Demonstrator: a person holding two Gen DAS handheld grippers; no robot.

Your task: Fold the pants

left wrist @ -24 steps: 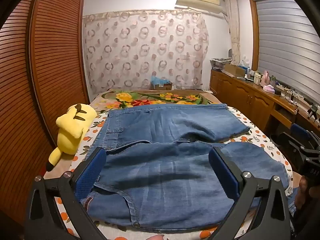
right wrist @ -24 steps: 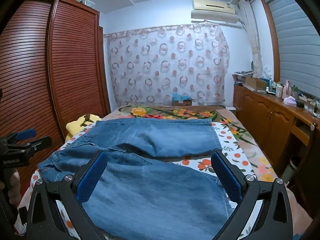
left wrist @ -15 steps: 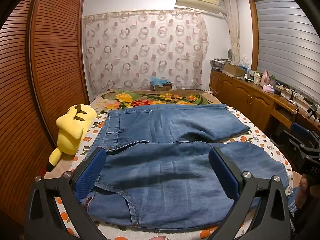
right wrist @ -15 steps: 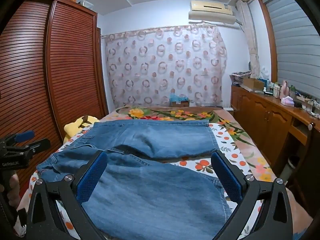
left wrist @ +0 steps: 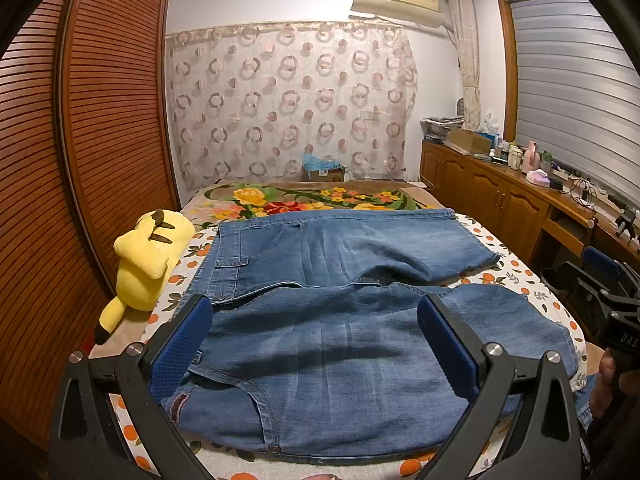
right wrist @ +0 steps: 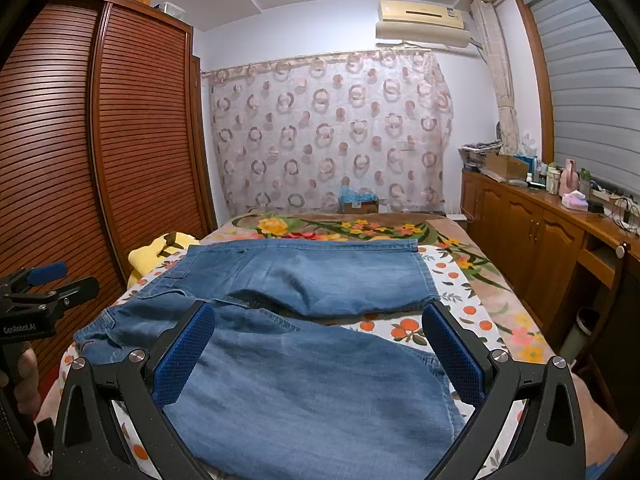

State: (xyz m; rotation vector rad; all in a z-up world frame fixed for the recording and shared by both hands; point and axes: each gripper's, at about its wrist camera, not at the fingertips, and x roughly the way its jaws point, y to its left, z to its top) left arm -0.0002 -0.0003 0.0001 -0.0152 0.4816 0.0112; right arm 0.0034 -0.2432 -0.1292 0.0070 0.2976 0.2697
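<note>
Blue denim pants (left wrist: 328,344) lie spread across the bed, waistband to the left, one leg near me and the other farther back (left wrist: 360,248). In the right wrist view the same pants (right wrist: 304,368) fill the near part of the bed. My left gripper (left wrist: 316,328) hovers over the waist end, jaws wide open, nothing between the blue pads. My right gripper (right wrist: 320,336) hangs over the near leg, also wide open and holding nothing. Each gripper shows at the edge of the other's view, held by a hand.
A yellow plush toy (left wrist: 148,256) lies at the bed's left edge beside the slatted wooden wardrobe (left wrist: 80,160). A floral bedspread (left wrist: 312,198) covers the far end. A wooden sideboard (left wrist: 520,204) with bottles and boxes runs along the right wall.
The right wrist view has tipped slightly upward, showing more ceiling. The pants and left gripper have kept still.
</note>
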